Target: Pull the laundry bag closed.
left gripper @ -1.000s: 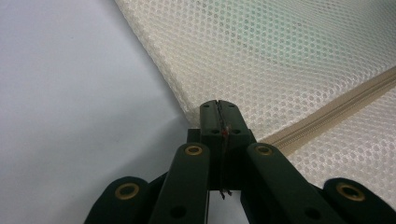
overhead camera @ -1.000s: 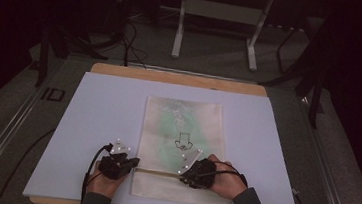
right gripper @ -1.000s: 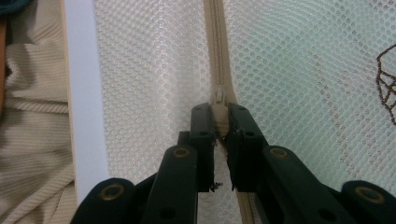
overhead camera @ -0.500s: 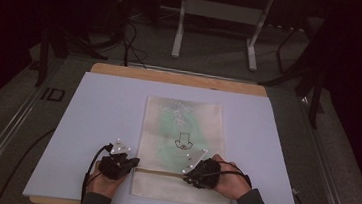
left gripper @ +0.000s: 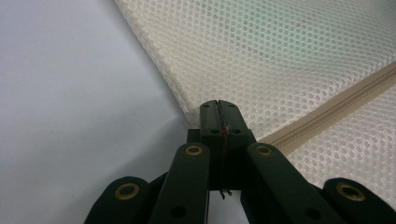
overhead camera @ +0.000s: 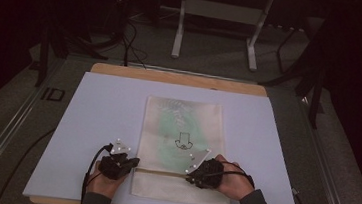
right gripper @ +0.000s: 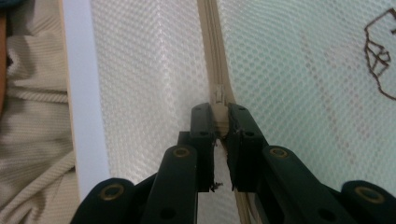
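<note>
- high view dim, room behind the table [overhead camera: 119, 101] nearly black, detail soft
- both gripper views brighter, even light, mesh sharp
- near black linkages out of focus

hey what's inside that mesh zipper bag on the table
Through the mesh bag a pale green shape shows, with a dark outline drawing on it. What it is I cannot tell; the netting blurs it. The zipper runs across the bag near the person.

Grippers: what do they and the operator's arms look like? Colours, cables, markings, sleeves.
Both are black. The left gripper and right gripper each carry a grey three-cornered plate with pale dots and trail a black cable. The fingers are flat black blocks on linkage bars with brass-coloured pivot rings. Dark sleeves cover the forearms.
</note>
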### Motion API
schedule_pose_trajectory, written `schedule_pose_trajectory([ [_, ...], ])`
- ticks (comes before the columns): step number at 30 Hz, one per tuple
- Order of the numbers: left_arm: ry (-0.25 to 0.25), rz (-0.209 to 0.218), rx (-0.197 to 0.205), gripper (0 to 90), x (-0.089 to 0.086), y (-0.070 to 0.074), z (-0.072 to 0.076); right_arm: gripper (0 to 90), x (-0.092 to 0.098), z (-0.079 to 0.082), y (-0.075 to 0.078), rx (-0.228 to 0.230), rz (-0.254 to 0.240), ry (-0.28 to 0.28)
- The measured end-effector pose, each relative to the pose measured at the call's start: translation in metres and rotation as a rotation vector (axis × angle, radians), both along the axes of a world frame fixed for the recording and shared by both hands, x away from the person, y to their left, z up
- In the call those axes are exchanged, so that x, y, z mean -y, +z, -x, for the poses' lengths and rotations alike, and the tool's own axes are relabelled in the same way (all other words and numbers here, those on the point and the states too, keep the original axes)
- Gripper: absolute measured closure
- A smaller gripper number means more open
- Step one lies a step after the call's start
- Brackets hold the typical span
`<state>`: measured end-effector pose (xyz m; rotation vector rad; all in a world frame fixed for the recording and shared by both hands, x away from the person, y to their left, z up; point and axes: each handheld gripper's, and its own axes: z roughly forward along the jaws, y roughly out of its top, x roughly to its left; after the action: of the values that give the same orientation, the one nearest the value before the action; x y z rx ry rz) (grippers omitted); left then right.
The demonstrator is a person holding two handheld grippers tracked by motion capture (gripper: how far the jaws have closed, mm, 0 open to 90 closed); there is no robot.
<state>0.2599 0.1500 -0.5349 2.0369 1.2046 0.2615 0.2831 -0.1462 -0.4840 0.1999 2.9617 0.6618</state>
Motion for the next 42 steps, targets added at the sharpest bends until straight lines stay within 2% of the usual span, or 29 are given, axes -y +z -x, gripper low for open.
schedule_pose_trajectory([
  [17, -0.001, -0.004, 0.002, 89.6, 0.000, 0.000, 0.000, 82.3, 0.017, -0.002, -0.001, -0.010, -0.014, -0.024],
  [18, -0.001, -0.005, 0.001, 89.6, 0.000, 0.000, 0.000, 82.2, 0.019, -0.002, -0.001, -0.011, -0.031, -0.021],
  [28, -0.001, -0.006, 0.002, 89.6, 0.000, 0.000, 0.000, 82.2, 0.025, -0.003, -0.001, -0.015, -0.015, -0.034],
  [35, 0.000, -0.008, 0.004, 89.6, 0.001, 0.000, 0.000, 82.3, 0.031, -0.003, 0.001, -0.016, -0.033, -0.044],
  [37, 0.000, -0.008, 0.003, 89.6, 0.001, 0.000, 0.000, 82.2, 0.032, -0.003, 0.001, -0.015, -0.017, -0.048],
  [42, -0.001, -0.007, 0.002, 89.6, 0.000, 0.000, 0.000, 82.2, 0.038, -0.003, 0.000, -0.018, -0.025, -0.055],
])
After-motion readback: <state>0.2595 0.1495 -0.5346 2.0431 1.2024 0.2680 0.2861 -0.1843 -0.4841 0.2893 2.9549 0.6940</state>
